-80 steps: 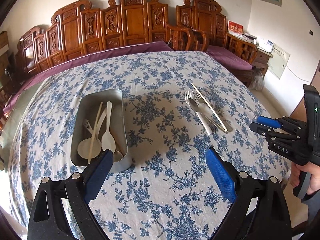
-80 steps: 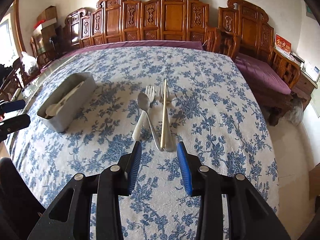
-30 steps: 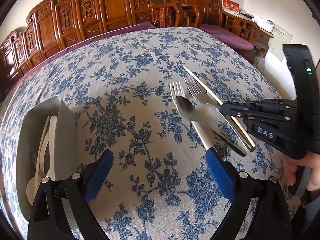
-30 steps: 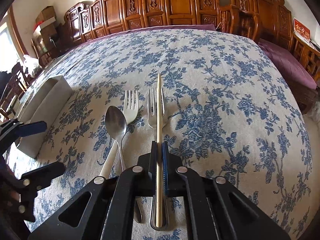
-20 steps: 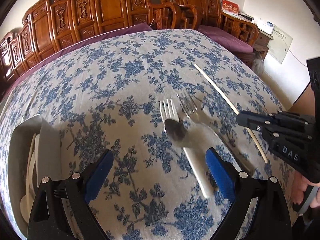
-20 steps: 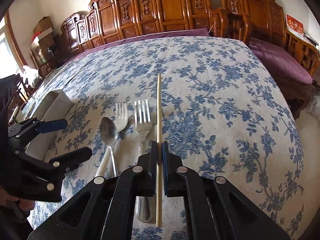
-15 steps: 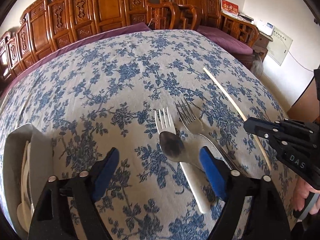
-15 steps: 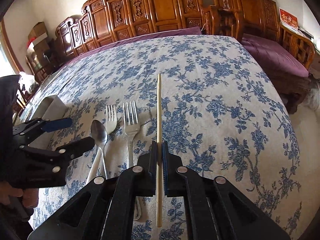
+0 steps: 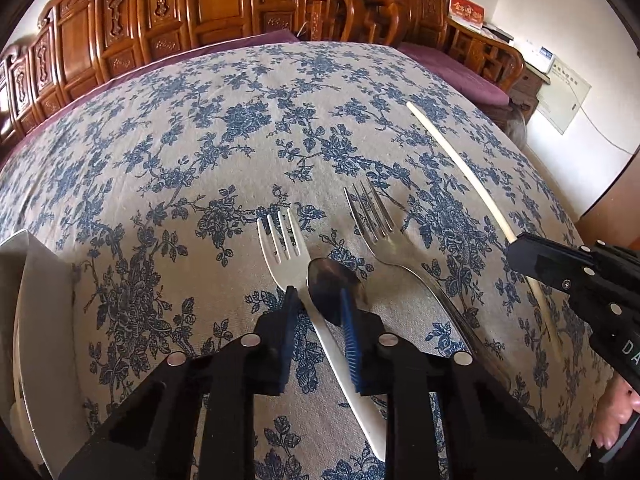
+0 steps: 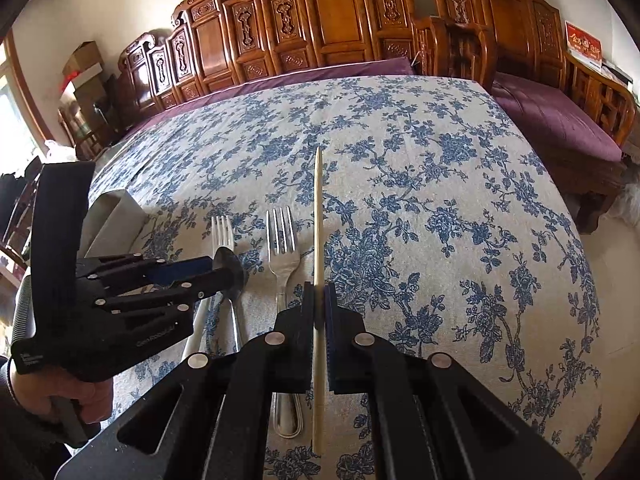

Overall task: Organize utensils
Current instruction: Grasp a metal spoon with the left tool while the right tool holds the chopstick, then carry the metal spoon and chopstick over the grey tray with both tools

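Note:
My right gripper is shut on a pale chopstick and holds it above the flowered tablecloth; the chopstick also shows in the left wrist view. My left gripper has closed in around a white plastic fork and the bowl of a metal spoon lying on it. I cannot tell if the pads grip them. A metal fork lies on the cloth just to the right, also visible in the right wrist view.
A grey metal utensil tray stands at the left edge, and shows in the right wrist view. Carved wooden chairs line the far side of the table. The table's right edge drops to the floor.
My left gripper has come down over the white fork and spoon, and its jaws have narrowed from wide open. My right gripper has lifted the chopstick off the metal fork.

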{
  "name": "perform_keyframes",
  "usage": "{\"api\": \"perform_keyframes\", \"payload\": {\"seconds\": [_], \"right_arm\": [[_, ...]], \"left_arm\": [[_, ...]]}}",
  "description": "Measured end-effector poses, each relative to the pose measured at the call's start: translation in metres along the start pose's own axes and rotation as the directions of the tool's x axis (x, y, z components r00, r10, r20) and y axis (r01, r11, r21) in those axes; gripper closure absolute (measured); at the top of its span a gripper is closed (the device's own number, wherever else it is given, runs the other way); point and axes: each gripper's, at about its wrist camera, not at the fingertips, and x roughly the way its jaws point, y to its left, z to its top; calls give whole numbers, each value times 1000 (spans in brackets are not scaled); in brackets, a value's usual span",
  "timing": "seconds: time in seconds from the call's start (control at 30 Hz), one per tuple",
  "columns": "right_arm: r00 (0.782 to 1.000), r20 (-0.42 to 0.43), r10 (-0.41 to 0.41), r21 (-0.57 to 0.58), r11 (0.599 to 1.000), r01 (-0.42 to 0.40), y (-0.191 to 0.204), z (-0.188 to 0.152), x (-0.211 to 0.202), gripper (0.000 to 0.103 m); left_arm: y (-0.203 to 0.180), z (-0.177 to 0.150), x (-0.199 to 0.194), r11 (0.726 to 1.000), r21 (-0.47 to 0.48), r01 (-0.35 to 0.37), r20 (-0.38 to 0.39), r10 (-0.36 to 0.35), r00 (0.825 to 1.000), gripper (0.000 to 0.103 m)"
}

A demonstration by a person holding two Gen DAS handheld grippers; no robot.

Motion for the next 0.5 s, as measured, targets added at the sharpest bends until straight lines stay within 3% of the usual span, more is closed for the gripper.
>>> {"api": "perform_keyframes", "payload": {"seconds": [0.13,0.5], "right_arm": [[1000,6,0,-1,1000,0,2,0,-3,97],[1000,1,-3,2,1000,3,0,-1,-3,97]], "left_arm": [[-3,0,-3,1000,16,-11,8,11,1000,95],[-9,5,-13,999,31,23,38,-24,999,103]]}}
